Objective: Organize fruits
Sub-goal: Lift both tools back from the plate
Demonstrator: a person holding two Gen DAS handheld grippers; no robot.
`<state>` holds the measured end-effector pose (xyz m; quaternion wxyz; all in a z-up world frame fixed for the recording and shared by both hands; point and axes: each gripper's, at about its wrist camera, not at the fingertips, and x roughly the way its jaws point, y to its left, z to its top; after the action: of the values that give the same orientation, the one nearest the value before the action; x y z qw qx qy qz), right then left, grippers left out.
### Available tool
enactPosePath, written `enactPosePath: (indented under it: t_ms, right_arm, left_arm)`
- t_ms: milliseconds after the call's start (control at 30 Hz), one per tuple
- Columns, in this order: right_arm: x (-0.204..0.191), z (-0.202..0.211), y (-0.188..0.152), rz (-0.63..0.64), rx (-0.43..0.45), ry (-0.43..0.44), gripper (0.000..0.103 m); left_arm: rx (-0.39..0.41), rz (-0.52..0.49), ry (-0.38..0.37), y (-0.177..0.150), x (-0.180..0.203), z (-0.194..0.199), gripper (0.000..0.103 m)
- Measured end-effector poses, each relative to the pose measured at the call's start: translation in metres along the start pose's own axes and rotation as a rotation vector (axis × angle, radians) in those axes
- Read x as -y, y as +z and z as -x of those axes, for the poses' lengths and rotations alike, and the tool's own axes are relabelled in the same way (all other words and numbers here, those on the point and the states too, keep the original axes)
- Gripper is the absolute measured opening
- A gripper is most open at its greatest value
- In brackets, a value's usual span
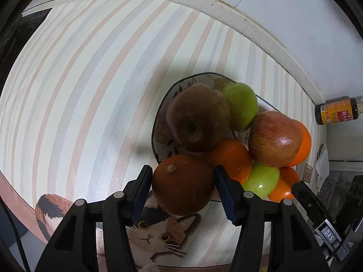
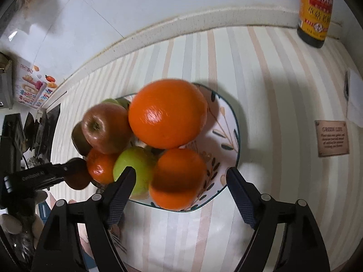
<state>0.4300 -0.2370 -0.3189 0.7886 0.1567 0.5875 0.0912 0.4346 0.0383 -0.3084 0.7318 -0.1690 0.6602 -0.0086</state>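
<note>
A patterned plate (image 1: 157, 122) (image 2: 236, 133) holds several apples and oranges in a heap. In the left wrist view a dark, shadowed orange (image 1: 183, 183) lies at the plate's near rim, between the fingers of my left gripper (image 1: 183, 179). The pads stand close against its sides with no clear squeeze. My right gripper (image 2: 181, 179) is wide open over an orange (image 2: 179, 179) on the near side of the plate, with gaps on both sides. A large orange (image 2: 168, 113) tops the heap beside a red apple (image 2: 106, 129) (image 1: 272, 138).
A dark sauce bottle (image 2: 315, 11) (image 1: 338, 111) stands by the raised white ledge (image 1: 204, 2) behind the striped cloth. A cat-print mat (image 1: 154, 233) lies under the left gripper. A small brown label (image 2: 332, 138) sits right of the plate.
</note>
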Motion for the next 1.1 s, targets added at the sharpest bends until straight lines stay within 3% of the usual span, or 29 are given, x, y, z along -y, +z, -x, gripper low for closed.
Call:
enactPosePath:
  t_ms: [100, 233, 300, 367, 500, 633, 1100]
  right_arm:
    - [-0.004, 0.007, 0.0, 0.002, 0.013, -0.006, 0.085]
    - [-0.007, 0.014, -0.003, -0.004, 0.03, -0.011, 0.085]
    - [-0.007, 0.021, -0.006, -0.002, 0.039, -0.028, 0.086]
    - [-0.01, 0.03, -0.01, 0.013, 0.056, -0.088, 0.098]
    - [-0.024, 0.05, -0.02, 0.061, 0.094, -0.212, 0.098]
    - [-0.038, 0.073, -0.035, 0.085, 0.127, -0.287, 0.098]
    - [-0.072, 0.178, -0.105, 0.09, 0.251, -0.268, 0.098]
  left_arm:
    - [0.016, -0.012, 0.001, 0.001, 0.002, 0.005, 0.072]
    - [0.037, -0.038, 0.025, 0.0, 0.006, 0.013, 0.077]
    - [0.061, -0.054, 0.041, -0.003, 0.009, 0.021, 0.088]
    - [0.098, -0.085, 0.079, -0.007, 0.014, 0.031, 0.092]
    - [0.201, -0.174, 0.17, -0.027, 0.029, 0.059, 0.092]
    - [0.248, -0.216, 0.189, -0.052, 0.037, 0.078, 0.093]
    - [0.432, -0.308, 0.192, -0.143, 0.059, 0.162, 0.093]
